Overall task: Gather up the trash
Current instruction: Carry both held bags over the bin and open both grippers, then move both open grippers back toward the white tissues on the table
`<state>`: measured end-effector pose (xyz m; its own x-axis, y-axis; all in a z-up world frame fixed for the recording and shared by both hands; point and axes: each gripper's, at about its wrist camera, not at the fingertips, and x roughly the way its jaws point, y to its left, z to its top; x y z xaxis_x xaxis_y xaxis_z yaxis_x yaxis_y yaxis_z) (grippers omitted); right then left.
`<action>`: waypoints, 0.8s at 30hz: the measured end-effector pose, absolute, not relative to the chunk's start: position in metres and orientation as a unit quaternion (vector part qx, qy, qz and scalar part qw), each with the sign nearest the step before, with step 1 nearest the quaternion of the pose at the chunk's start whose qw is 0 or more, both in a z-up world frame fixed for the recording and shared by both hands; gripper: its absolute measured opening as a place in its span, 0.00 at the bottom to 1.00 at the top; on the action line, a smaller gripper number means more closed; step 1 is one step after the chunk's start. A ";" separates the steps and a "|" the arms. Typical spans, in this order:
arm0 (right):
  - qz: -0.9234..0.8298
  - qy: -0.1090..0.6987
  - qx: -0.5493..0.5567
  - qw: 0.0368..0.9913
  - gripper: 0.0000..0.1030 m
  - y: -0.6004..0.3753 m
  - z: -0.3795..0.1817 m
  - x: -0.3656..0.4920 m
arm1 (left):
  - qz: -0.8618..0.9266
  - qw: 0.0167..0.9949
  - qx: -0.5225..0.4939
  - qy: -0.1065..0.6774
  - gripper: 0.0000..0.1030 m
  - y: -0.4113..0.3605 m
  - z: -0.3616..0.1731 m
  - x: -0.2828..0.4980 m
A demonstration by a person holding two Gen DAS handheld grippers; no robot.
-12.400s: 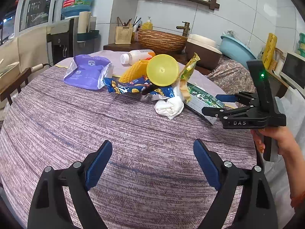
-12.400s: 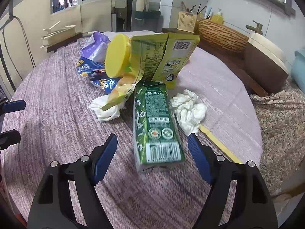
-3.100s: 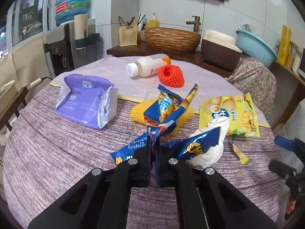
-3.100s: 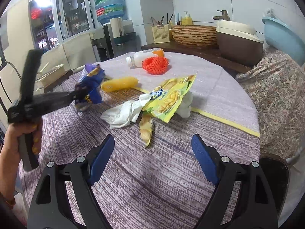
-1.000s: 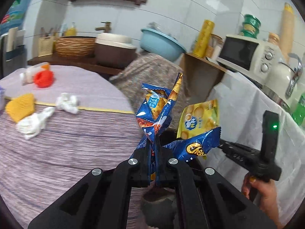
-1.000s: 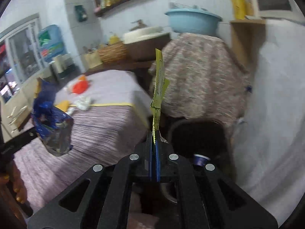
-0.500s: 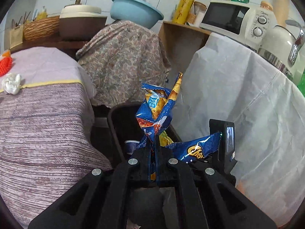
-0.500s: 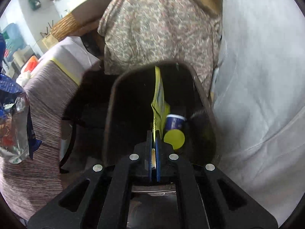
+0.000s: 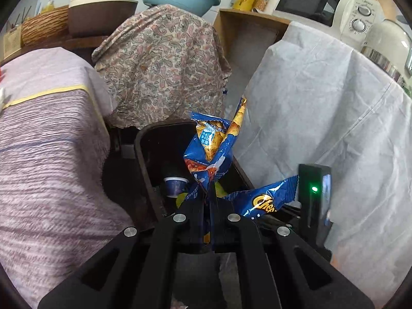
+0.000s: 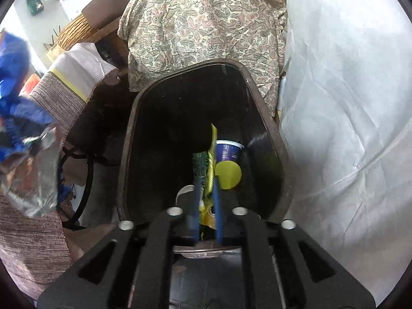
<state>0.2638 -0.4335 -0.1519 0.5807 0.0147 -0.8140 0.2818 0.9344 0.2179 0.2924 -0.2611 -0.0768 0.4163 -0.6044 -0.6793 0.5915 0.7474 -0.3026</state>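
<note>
My left gripper (image 9: 208,206) is shut on blue snack wrappers (image 9: 213,149) and holds them over the near rim of the dark trash bin (image 9: 144,154). The wrappers also show blurred at the left of the right wrist view (image 10: 18,97). My right gripper (image 10: 207,203) is over the bin (image 10: 128,141) with its jaws slightly parted; the yellow snack bag (image 10: 209,164) hangs between them, slipping down. Inside the bin lie a blue cup (image 10: 228,152), a yellow lid (image 10: 229,175) and a green carton (image 10: 199,166). The right gripper's body (image 9: 312,200) shows in the left wrist view.
The table with the purple striped cloth (image 9: 46,154) is left of the bin. A paisley-covered stand (image 9: 159,59) is behind it and a white-draped counter (image 9: 334,118) with a microwave (image 9: 309,2) is to the right.
Both grippers have moved lower over the bin. My right gripper's jaws have parted slightly and the yellow bag has slid down between them. The left gripper still holds the blue wrappers.
</note>
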 end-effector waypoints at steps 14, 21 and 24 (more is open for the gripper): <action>-0.098 0.440 0.159 0.878 0.53 -0.436 -0.144 0.237 | -0.356 0.821 0.023 0.446 0.04 -0.310 -0.101 0.332; -0.100 0.439 0.165 0.877 0.57 -0.434 -0.143 0.216 | -0.351 0.807 0.047 0.472 0.08 -0.333 -0.125 0.347; -0.103 0.440 0.165 0.877 0.64 -0.434 -0.142 0.208 | -0.351 0.807 0.048 0.473 0.26 -0.333 -0.124 0.348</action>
<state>0.2082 -0.4337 -0.1422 0.5914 -0.0361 -0.8056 0.3260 0.9244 0.1979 0.3479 -0.3328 -0.1243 0.3073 -0.5205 -0.7967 0.6116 0.7494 -0.2537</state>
